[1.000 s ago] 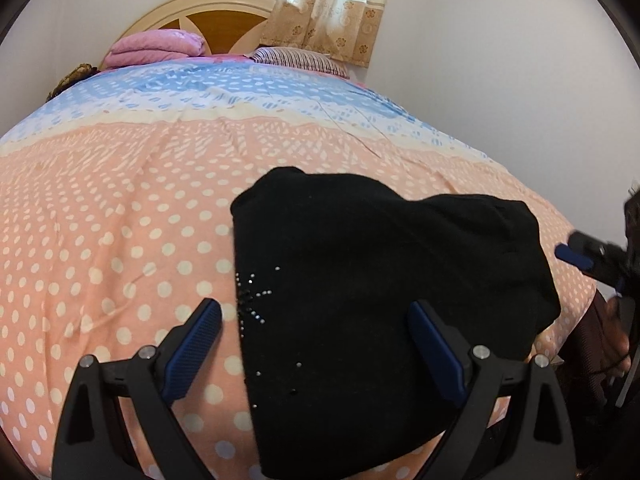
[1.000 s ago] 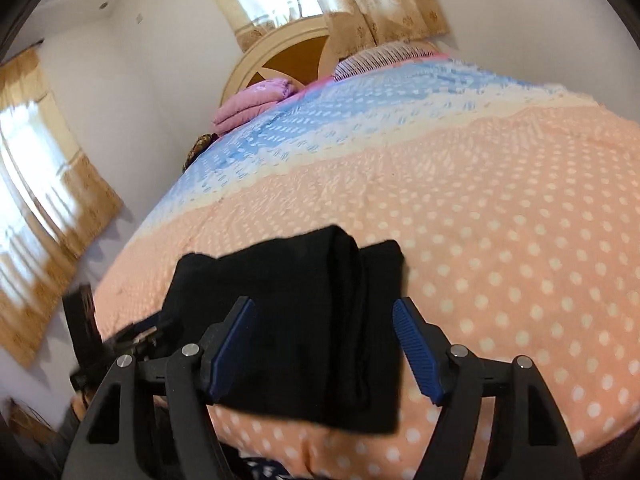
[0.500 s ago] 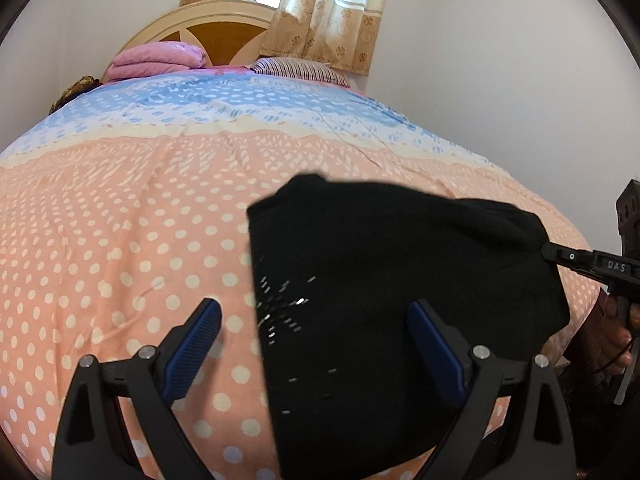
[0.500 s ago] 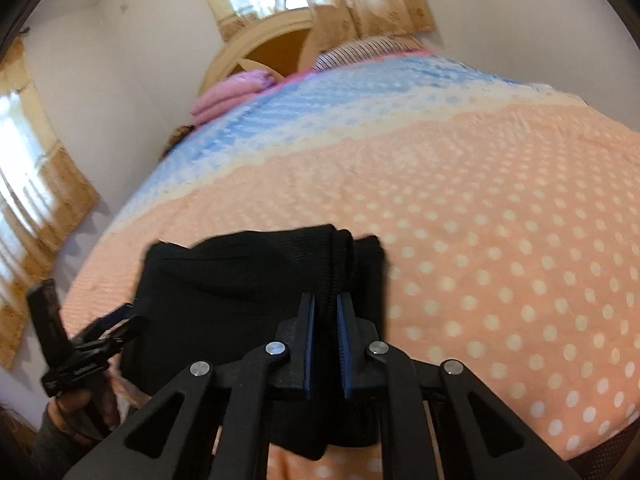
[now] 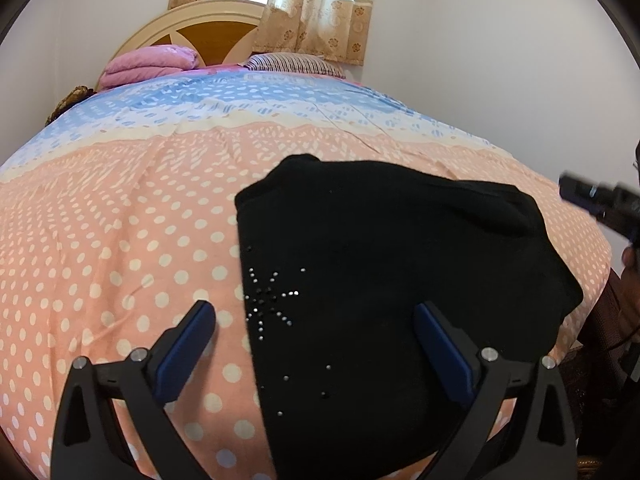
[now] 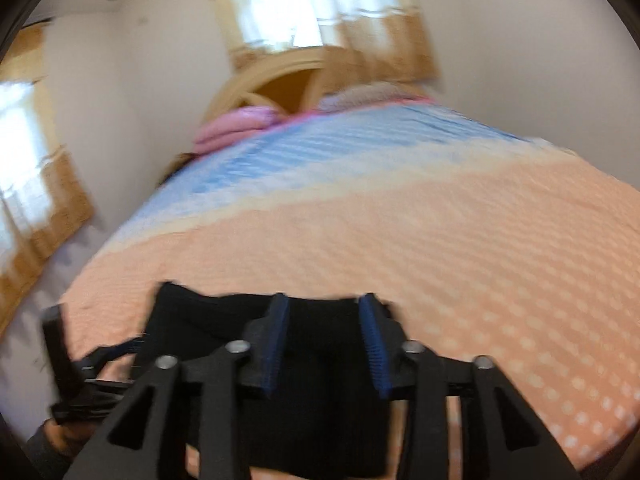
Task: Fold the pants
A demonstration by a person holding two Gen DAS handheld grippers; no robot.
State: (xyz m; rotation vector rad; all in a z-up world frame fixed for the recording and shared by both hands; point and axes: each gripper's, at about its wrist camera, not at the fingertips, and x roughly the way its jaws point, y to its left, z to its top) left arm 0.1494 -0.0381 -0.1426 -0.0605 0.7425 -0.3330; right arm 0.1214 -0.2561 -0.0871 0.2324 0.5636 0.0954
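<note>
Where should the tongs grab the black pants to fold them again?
Probably the far left corner of the pants, coming down from above. That corner sticks out on the bedspread with open sheet around it, so a finger can slide under. The left tongs are open and nearest.

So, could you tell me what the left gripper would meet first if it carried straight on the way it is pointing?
Most likely the black pants: the open left gripper points along the bedspread, and the folded cloth lies between and just ahead of its fingers. How high it hovers is unclear.
</note>
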